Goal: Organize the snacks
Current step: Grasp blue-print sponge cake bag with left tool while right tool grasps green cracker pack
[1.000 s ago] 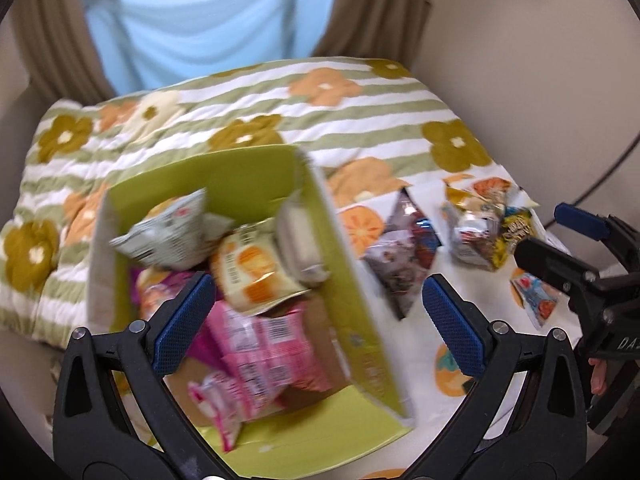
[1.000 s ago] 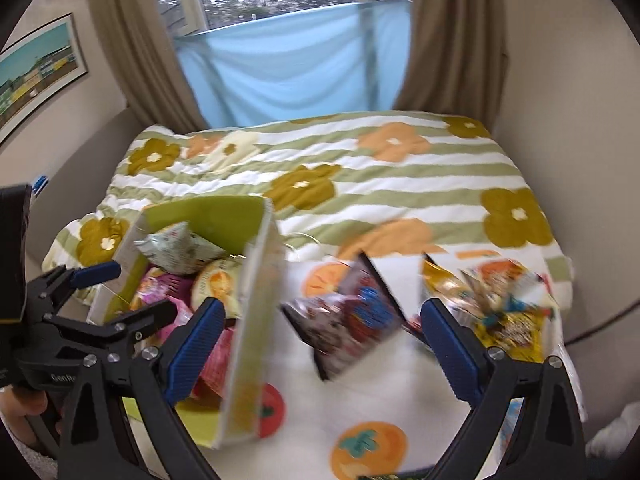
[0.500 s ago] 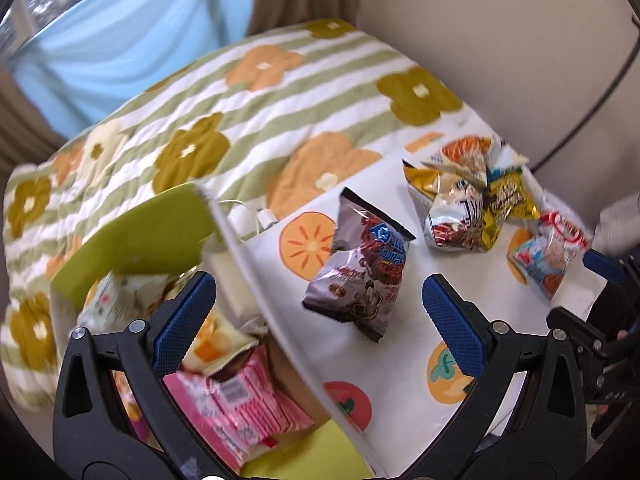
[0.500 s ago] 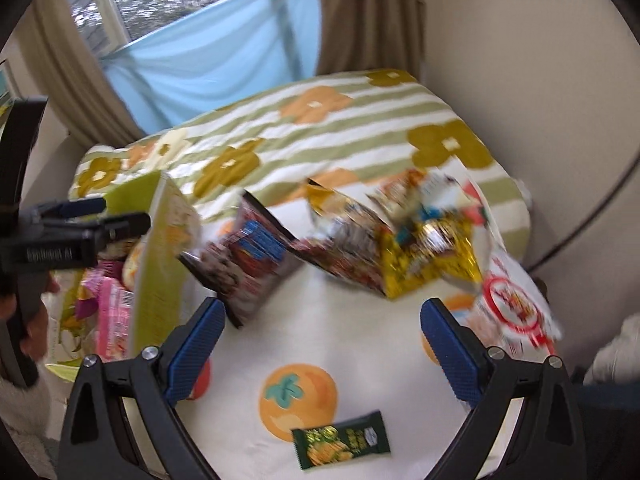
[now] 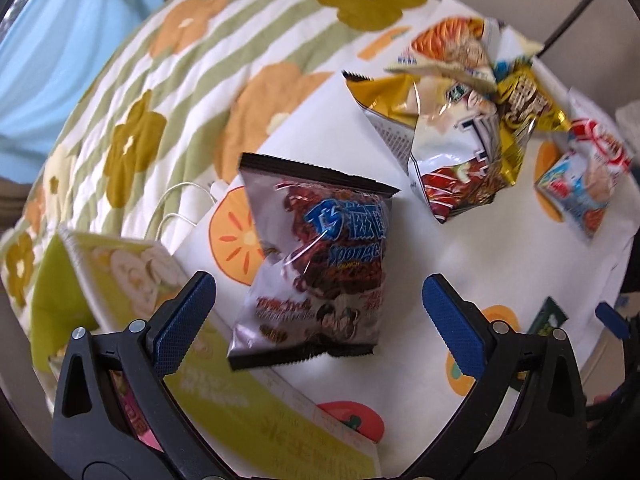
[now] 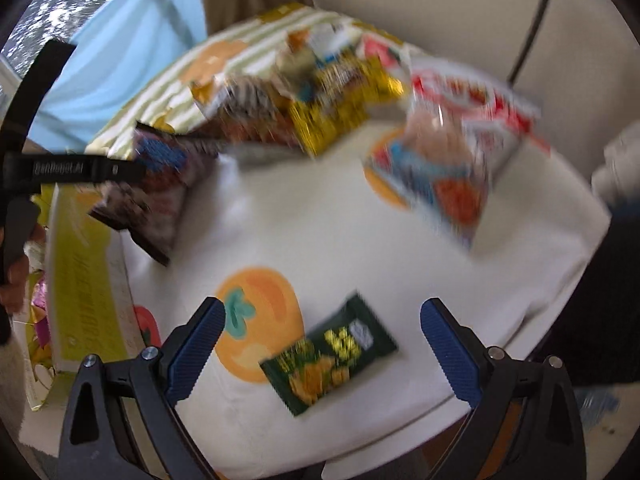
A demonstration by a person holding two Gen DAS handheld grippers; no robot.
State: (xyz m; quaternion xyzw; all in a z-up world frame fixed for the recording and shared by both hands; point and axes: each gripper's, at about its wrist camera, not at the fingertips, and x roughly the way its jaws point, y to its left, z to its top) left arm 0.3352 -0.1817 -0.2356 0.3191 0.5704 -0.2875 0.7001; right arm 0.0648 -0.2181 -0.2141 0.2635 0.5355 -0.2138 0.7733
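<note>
**Both grippers wide open over the snack pile, nothing grabbed**

So the left gripper (image 5: 318, 308) has its jaws spread wide and empty. Sitting right between them, a bit ahead, is a silver and brown chocolate snack bag (image 5: 316, 264) with blue lettering, lying on the white cloth (image 5: 400, 240) with the orange fruit prints. Its lower left corner overlaps the edge of the green box (image 5: 224, 392), which is off by the left jaw. There's something pink inside the box, but it's mostly hidden behind the jaw.

Further ahead and toward the right jaw's side is a heap of crinkly bags (image 5: 472, 120), gold, white and red, all jumbled on top of each other. A red, white and blue bag (image 5: 584, 184) lies just beside that heap, further right.

The right gripper (image 6: 322, 340) is the same deal: jaws wide apart, holding nothing. A small dark green packet (image 6: 330, 360) lies flat on the cloth right between them, apart from the other snacks. That view is pretty blurry, so labels are unreadable. The box shows up at the far left there, with a hand (image 6: 16, 280) just behind it.

The cloth is spread on a bed with a green striped flower quilt (image 5: 160, 92).
</note>
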